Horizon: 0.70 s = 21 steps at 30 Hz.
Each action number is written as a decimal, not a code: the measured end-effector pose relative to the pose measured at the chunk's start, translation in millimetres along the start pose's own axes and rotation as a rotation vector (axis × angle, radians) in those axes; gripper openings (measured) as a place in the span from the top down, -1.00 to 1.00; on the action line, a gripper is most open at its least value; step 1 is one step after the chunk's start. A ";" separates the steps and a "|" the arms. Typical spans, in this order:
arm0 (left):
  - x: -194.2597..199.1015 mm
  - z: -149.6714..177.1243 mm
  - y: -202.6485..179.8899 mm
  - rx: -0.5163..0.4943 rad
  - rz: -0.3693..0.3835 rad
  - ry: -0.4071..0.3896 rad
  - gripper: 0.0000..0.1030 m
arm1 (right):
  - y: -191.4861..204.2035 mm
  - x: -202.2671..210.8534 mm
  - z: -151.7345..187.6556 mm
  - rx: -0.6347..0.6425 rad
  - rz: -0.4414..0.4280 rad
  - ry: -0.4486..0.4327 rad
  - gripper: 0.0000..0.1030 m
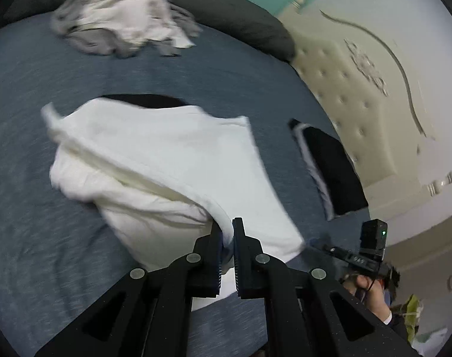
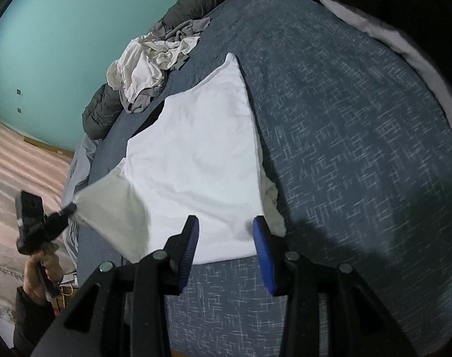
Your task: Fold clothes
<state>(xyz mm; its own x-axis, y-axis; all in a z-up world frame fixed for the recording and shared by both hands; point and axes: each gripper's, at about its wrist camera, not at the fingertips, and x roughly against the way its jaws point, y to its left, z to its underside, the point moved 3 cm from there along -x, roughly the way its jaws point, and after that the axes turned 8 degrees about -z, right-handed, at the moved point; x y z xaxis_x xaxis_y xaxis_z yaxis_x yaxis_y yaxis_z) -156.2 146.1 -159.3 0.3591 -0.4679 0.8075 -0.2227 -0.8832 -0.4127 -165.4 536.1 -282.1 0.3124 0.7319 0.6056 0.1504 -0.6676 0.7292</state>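
Left wrist view: left tool (image 1: 227, 232) nearest the lens, clenched on a corner of the white T-shirt (image 1: 172, 160), cloth pinched between the pads. Corner raised off the blue bedspread (image 1: 47, 89); remainder of the shirt draped across the bed, partly doubled over itself. Strong motion blur. Black garment with white stripes (image 1: 330, 166) flat beside the cream headboard (image 1: 359, 89). Heap of unfolded light clothes (image 1: 122, 15) at the far edge, against a dark pillow (image 1: 241, 20). Right tool visible at lower right, gripped by a hand (image 1: 371, 294).

Right wrist view: right tool (image 2: 226, 229) nearest the lens, released, nothing between the blue pads, poised over the near hem of the white T-shirt. Left tool seen at far left, pulling one corner taut off the bed edge.

Progress, as judged: early. One shirt mid-fold, first flap not yet laid down. Black garment possibly folded already; cannot tell. Heap of light clothes untouched, several items left.
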 end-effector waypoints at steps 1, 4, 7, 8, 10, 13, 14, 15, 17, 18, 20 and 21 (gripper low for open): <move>-8.8 -4.7 -16.8 -0.025 0.004 0.011 0.88 | -1.5 2.7 -1.5 0.001 -0.001 -0.001 0.26; -43.7 -6.5 -65.5 -0.092 0.021 0.059 0.88 | -5.5 12.4 -5.6 0.005 -0.002 -0.003 0.26; -90.3 9.8 -116.1 -0.178 0.047 0.136 0.88 | -10.2 26.3 -9.7 0.009 -0.003 -0.016 0.26; -104.6 15.7 -126.8 -0.200 0.043 0.159 0.88 | -12.1 31.0 -10.6 0.009 -0.003 -0.022 0.26; -133.5 30.8 -141.1 -0.230 0.025 0.211 0.88 | -17.9 39.0 -11.4 0.008 0.003 -0.024 0.26; -168.4 52.2 -148.5 -0.258 -0.011 0.270 0.88 | -25.1 41.1 -10.5 0.009 0.014 -0.005 0.26; -173.7 55.6 -147.7 -0.258 -0.015 0.279 0.87 | -26.2 41.0 -10.4 0.009 0.016 0.000 0.26; -177.4 58.0 -145.8 -0.255 -0.018 0.287 0.86 | -27.8 40.6 -10.1 0.009 0.017 0.003 0.26; -176.6 59.4 -140.4 -0.238 -0.007 0.285 0.61 | -30.0 38.5 -9.4 0.005 0.014 0.008 0.26; -172.1 58.5 -137.2 -0.230 0.003 0.277 0.47 | -29.1 35.7 -9.2 0.006 0.014 0.013 0.26; -155.8 53.2 -128.5 -0.214 0.022 0.243 0.10 | -26.5 29.2 -8.9 0.010 0.016 0.025 0.26; -146.0 49.7 -121.7 -0.203 0.026 0.224 0.10 | -25.2 26.0 -8.8 0.012 0.017 0.031 0.26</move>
<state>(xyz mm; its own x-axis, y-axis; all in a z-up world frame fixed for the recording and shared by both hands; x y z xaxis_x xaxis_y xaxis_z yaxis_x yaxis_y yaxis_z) -136.4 320.3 -247.9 0.1465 -0.4520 0.8799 -0.4141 -0.8358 -0.3604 -169.3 573.1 -281.9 0.2857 0.7242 0.6276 0.1565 -0.6814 0.7150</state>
